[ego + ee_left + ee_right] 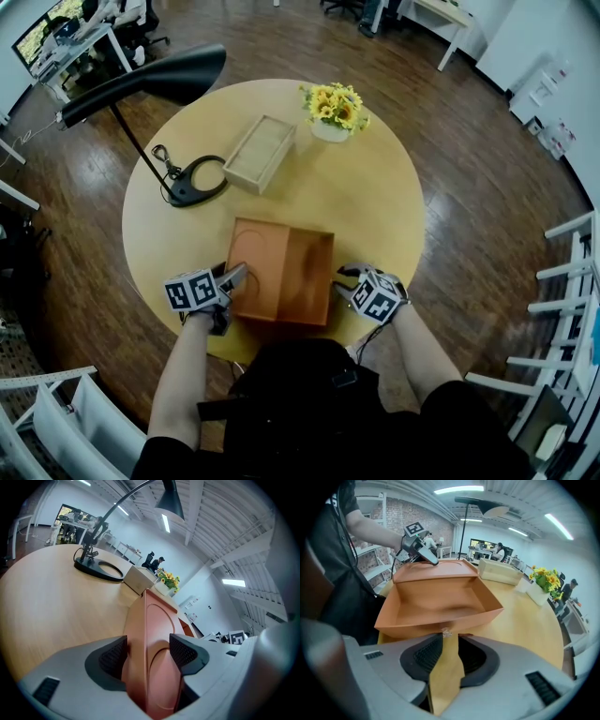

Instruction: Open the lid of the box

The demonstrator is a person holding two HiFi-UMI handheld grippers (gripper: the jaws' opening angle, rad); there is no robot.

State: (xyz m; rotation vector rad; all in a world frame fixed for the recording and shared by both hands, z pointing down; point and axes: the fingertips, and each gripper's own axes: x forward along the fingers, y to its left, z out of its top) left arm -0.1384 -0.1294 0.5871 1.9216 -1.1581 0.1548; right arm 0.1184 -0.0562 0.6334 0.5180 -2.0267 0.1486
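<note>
From the head view, the orange box (pixel 307 277) sits open at the near edge of the round counter (pixel 375 206), right in front of the person. Its lid (pixel 258 267) is swung up along the box's left side. The left tongs (pixel 236 274) meet the lid's near left edge, and the right tongs (pixel 345 281) sit at the box's near right corner. Farther off stand a black lamp (pixel 150 80) at the left, a pale wooden box (pixel 260 153) in the middle and a pot of yellow flowers (pixel 335 105) to the right, all well apart from the orange box. In the left gripper view the left tongs (pixel 149 651) are clamped on the lid (pixel 152 620), one ribbed pad pressed to each face, with the lamp's ring base (pixel 101 569) and the wooden box (pixel 138 579) beyond it. In the right gripper view the right tongs (pixel 447 644) stand narrowly apart, holding nothing. Only the bare counter (pixel 525 616) shows in the gap, and the box's (pixel 440 602) near wall lies just past the tips. Its inside is bare, and across it the left tongs (pixel 426 552) grip the raised lid (pixel 436 570).
</note>
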